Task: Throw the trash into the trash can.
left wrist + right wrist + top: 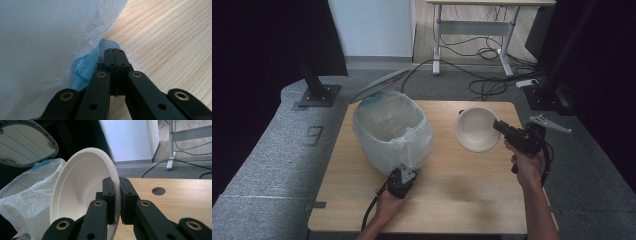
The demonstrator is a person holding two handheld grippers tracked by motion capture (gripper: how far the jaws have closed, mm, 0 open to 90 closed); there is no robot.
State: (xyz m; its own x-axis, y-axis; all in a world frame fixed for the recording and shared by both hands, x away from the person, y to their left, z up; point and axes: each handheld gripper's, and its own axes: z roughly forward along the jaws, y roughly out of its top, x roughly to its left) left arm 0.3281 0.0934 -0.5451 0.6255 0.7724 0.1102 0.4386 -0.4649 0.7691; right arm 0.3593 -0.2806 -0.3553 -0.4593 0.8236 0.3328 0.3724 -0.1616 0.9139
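Observation:
A bin lined with a white plastic bag (389, 127) stands on the left half of the wooden table (462, 190), its grey lid (379, 85) raised behind it. My left gripper (408, 172) is at the bin's foot. Its jaws are shut with nothing between them, and the left gripper (115, 51) has its tips over a grey ribbed pedal (107, 45) beside the bag (50, 37). My right gripper (498, 125) is shut on the rim of a white bowl (476, 129), held tilted on edge above the table. The right gripper (115, 181) pinches the bowl (80, 187), with the lid (22, 142) beyond.
A round hole (158, 191) is cut in the tabletop near the far right. Behind the table stand a white-legged desk (477, 25) with loose cables (484, 85) on the floor, and a black stand base (317, 92) at the left.

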